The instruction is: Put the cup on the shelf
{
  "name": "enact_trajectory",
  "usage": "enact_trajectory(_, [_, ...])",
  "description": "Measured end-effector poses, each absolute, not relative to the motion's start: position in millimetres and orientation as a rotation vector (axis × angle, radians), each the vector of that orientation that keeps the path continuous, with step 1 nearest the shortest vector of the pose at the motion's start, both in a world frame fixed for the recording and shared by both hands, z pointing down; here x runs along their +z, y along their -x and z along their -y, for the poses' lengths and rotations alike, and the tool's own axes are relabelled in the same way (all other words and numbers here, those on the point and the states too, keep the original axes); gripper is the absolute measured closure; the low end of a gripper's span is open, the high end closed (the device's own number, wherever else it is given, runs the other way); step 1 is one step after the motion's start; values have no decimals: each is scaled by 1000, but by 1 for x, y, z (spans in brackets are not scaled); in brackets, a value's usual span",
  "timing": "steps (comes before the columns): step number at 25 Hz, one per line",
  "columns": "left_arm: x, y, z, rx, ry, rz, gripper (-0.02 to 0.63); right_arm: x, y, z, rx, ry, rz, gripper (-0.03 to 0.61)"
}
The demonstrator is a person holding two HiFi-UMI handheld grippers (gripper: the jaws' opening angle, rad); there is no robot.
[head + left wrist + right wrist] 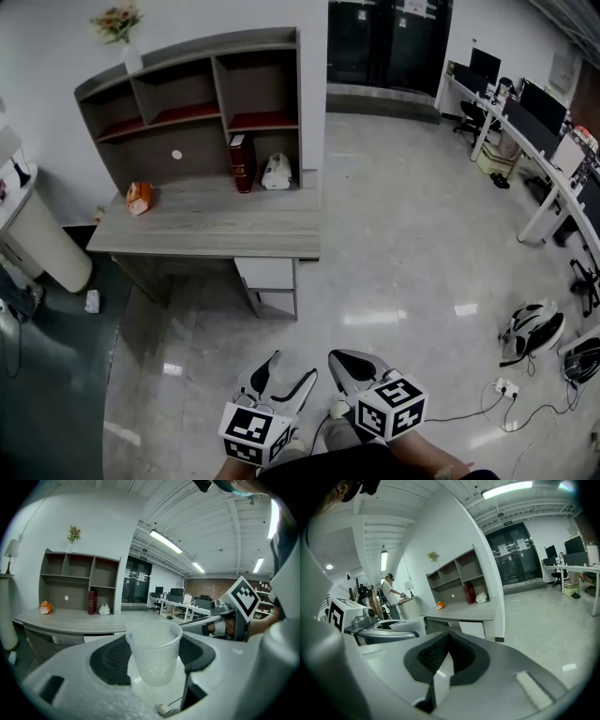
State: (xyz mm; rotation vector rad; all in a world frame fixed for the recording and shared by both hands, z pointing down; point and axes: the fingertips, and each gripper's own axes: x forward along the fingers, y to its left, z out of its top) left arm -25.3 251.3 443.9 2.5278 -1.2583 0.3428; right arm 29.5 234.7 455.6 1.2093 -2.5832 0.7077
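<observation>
Head view: the left gripper (290, 371) and right gripper (339, 361) sit low and side by side over the glossy floor (403, 234). The shelf (202, 94) stands on its desk (211, 230) well ahead, up and to the left, with open floor between.

Left gripper view: there's the cup (153, 652), clear plastic, upright, mouth up, pinched between the jaws. The shelf lies ahead and a touch left, well apart. The left hand carries, so I'd say the reach is its job.

Right gripper view: jaws pressed together, nothing in them. The shelf is ahead here too, and office desks (576, 566) stand far right.
</observation>
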Motion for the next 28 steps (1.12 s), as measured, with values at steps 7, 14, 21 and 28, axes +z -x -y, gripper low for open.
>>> enact_trajectory(7, [445,-15,-206,312,-2496,1308,328,453,-70,-187,672,-1150,2612,580])
enact_trajectory(14, [439,-44,-170,293,-2470,1383,328,450,-104,-147,643,-1089,2641,580])
enact_trajectory(21, [441,-52,-150,320,-2445,1415,328,454,-108,-120,660,-1044,2670,580])
enact_trajectory(28, [437,-39,-120,292,-2409,1446,328,450,-96,-93,669,-1004,2682,580])
